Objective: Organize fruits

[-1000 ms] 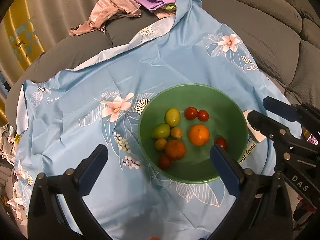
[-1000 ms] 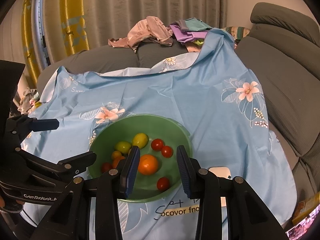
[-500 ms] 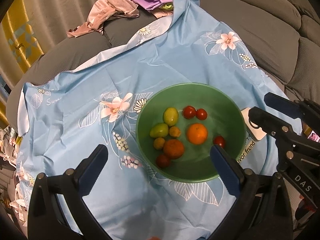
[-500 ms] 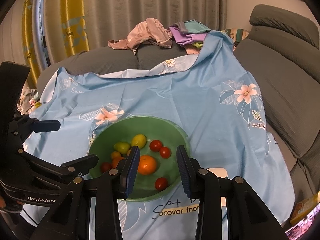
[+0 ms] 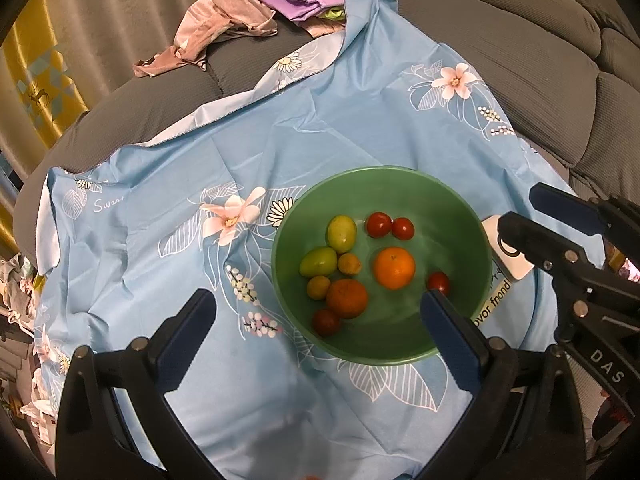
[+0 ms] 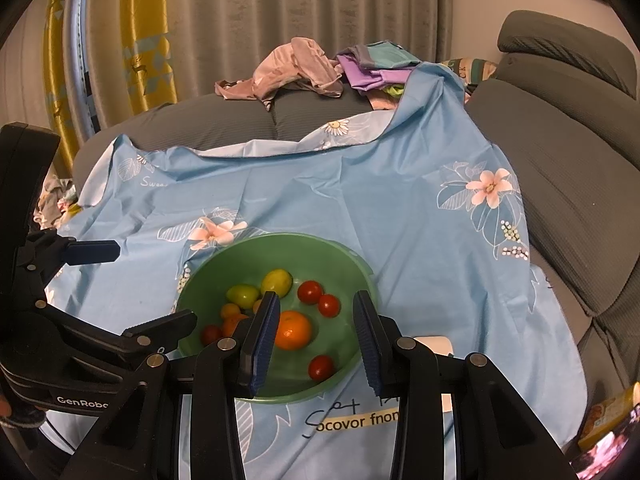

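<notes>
- Above the near rim of the green bowl (image 5: 460, 208), both grippers hang with nothing between their pads.
- The left gripper (image 5: 316, 316) stands wide, its two blue pads far apart; one pad sits over the cloth at the bowl's 8 o'clock, the other over the bowl's rim near 5 o'clock.
- The right gripper (image 6: 316, 332) is narrower but still parted, and holds nothing; through the gap shows the big orange (image 6: 294, 330).
- All the fruit in view lies inside the bowl: the big orange near the middle, a darker orange (image 5: 347, 298) toward 7 o'clock, two green fruits (image 5: 319, 262) at 9 to 10 o'clock with small yellowish ones beside them, two red tomatoes (image 5: 390, 226) touching at 12 o'clock, one at 4 o'clock, one at 7 o'clock.
- No fruit lies loose on the blue floral cloth (image 5: 160, 280) as far as either view shows.
- This fits either fruit already gathered into the bowl, or fruit waiting to be picked out and sorted; the pictures do not settle which.
- If a pick is meant, the round, smooth fruit would call for a centred, gentle squeeze, as the tomatoes could roll or bruise.
- Both tools are pitched steeply down and forward, side by side, the right one at the left one's 3 o'clock.
- Beyond lie a grey sofa (image 6: 560, 184) and a heap of clothes (image 6: 300, 68) at 12 o'clock.
</notes>
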The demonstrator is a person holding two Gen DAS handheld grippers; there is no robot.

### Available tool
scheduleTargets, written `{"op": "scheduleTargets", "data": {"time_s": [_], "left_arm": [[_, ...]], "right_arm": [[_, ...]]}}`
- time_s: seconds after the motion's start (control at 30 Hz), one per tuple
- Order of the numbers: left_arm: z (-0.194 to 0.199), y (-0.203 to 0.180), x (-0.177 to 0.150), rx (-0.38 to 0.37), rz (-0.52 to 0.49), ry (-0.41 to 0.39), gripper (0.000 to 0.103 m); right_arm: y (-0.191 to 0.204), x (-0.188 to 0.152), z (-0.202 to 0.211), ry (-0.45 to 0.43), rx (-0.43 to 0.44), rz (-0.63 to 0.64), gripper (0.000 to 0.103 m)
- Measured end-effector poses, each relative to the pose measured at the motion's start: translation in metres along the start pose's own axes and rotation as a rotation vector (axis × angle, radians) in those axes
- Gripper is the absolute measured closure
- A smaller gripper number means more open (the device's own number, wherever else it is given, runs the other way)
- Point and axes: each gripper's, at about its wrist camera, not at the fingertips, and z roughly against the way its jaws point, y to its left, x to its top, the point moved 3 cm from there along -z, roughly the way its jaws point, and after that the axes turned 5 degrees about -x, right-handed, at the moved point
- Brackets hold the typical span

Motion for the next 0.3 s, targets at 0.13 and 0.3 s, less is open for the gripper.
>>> {"op": "scheduleTargets", "data": {"time_s": [0.13,0.3], "left_arm": [[0.0003,-0.0002,0.0001,0.001,-0.003,-0.002,0.000],[0.0004,0.0020,-0.0004,0.002,-0.003,0.001,0.000]], "right_arm": [[-0.0005,0.0000,0.0005,0.000,0.001,0.000,0.065],[-0.0014,0.0004,0.0010,-0.001,0.001,0.000,0.065]]}}
